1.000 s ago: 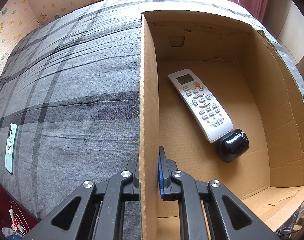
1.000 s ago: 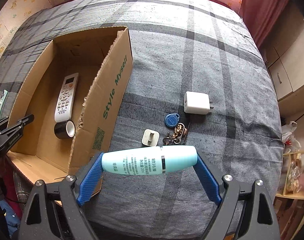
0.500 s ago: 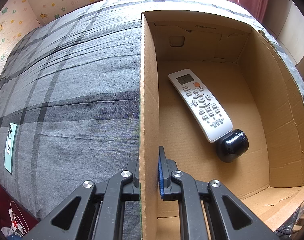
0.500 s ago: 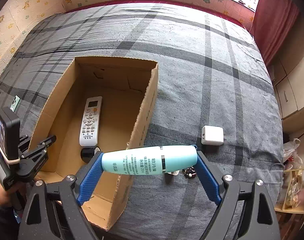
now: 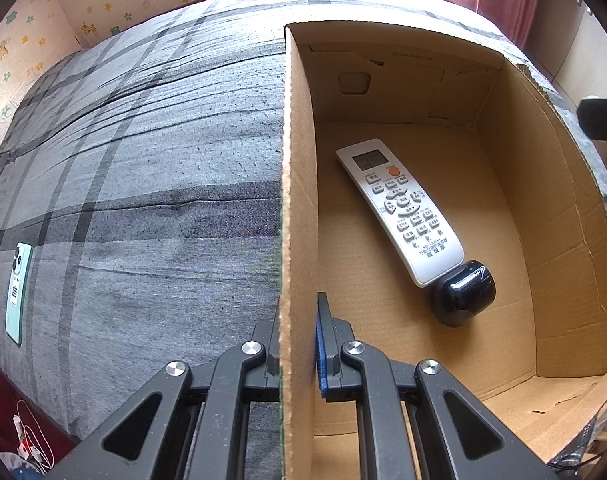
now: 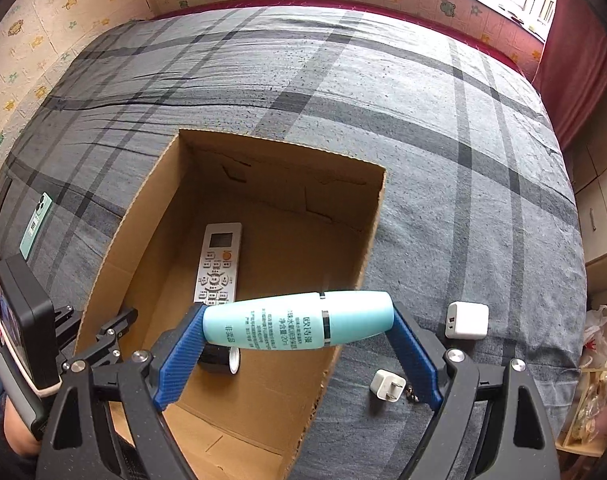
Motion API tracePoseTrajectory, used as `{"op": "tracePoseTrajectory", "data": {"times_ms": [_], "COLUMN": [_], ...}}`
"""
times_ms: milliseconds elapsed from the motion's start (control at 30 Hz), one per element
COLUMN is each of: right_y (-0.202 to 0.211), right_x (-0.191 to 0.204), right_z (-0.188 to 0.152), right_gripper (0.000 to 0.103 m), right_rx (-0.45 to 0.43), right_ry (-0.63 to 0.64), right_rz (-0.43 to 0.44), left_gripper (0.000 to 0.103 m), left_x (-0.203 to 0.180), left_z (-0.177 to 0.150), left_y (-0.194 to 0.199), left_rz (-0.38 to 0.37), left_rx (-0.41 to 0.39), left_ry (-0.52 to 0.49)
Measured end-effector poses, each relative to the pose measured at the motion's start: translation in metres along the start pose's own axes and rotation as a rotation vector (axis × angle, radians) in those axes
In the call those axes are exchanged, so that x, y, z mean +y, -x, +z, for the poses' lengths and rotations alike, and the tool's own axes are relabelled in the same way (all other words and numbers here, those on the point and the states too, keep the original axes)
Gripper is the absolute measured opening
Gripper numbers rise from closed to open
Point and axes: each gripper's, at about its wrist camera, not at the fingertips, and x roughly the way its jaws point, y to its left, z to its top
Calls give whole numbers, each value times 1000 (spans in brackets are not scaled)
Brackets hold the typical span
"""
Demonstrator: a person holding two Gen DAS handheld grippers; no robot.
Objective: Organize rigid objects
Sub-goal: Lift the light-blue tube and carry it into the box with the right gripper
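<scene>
I am making out Chinese print running along the pale teal bottle [image 6: 299,322], with "20" among the characters; the rest is staying too small for me to read. I am seeing Chinese labels beside the buttons of the white remote [image 5: 399,208] and a line of small print with larger characters near its lower end, none of which is coming clear enough to spell out. A faint printed line is showing on the far inner wall of the cardboard box [image 5: 411,55], unreadable. A barcode-style sticker is sitting on the back of the mint green phone [image 5: 17,292], its digits too small.
</scene>
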Motion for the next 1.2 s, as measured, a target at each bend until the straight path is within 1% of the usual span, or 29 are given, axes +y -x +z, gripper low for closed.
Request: {"op": "tracePoseTrajectory", "data": {"times_ms": [233,433,700,867,967,1067,1200], "right_y": [-30,-60,-103,-114,-119,-119,-115], "right_x": [18,24,29,37,38,36,38], "right_z": [22,37,49,57,59,60,60], "right_gripper": [91,91,91,91,91,91,91], "right_rx": [31,75,143,137,141,142,134], "right_ry": [20,-1,-6,34,43,40,36], "right_rz": [23,29,12,-74,-105,-109,-89], "left_gripper": [12,12,12,12,12,12,12], "left_x": [0,1,2,0,1,0,1], "left_z": [0,0,0,2,2,2,1], "left_y": [0,0,0,-1,0,0,0], "left_rz": [-3,-8,-17,6,-4,-6,-8], "left_rx": [-1,-1,0,-7,-7,-7,-8], "left_ry": [-1,1,1,-17,-9,-10,-5]}}
